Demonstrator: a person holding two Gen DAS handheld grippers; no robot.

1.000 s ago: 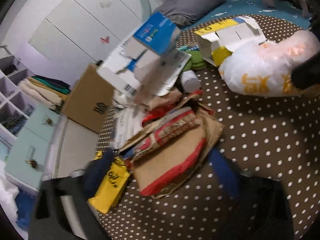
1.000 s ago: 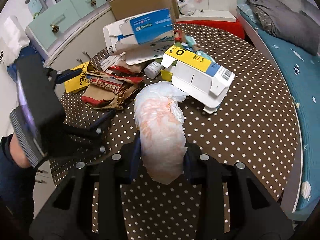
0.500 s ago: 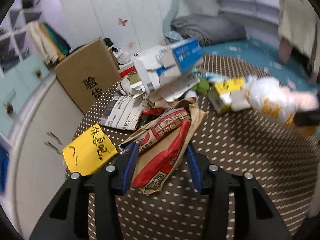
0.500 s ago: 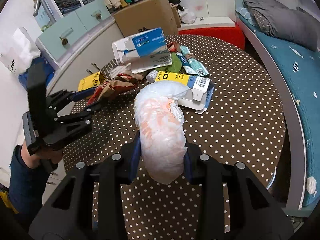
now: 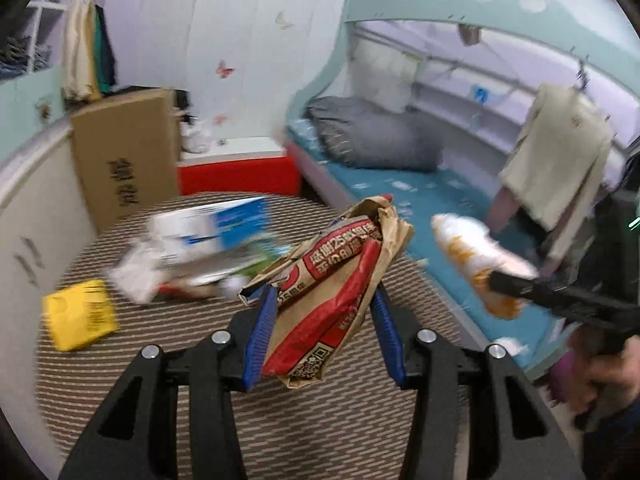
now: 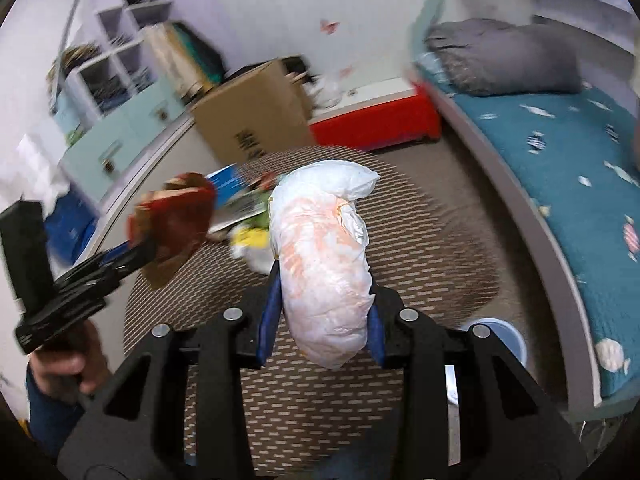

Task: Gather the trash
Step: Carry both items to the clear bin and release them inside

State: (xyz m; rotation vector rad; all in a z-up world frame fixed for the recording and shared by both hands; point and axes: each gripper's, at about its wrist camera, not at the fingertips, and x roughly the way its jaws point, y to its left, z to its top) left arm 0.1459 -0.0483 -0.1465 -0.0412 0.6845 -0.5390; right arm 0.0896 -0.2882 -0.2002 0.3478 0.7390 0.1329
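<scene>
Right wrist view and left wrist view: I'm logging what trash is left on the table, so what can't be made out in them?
- Trash pile, left wrist view: motion-blurred; only a blue and white box and a yellow bag can be told.
- Same pile, right wrist view: blurred, partly hidden behind the white plastic bag and the brown paper bag.
- Print on the cardboard box: smeared.
- Pale round container: partly covered by the right gripper; contents unseen.

On the round table (image 5: 320, 420), a flattened box (image 5: 208, 232) lies behind a flat packet (image 5: 80, 314), bed (image 5: 420, 188) to the right
</scene>
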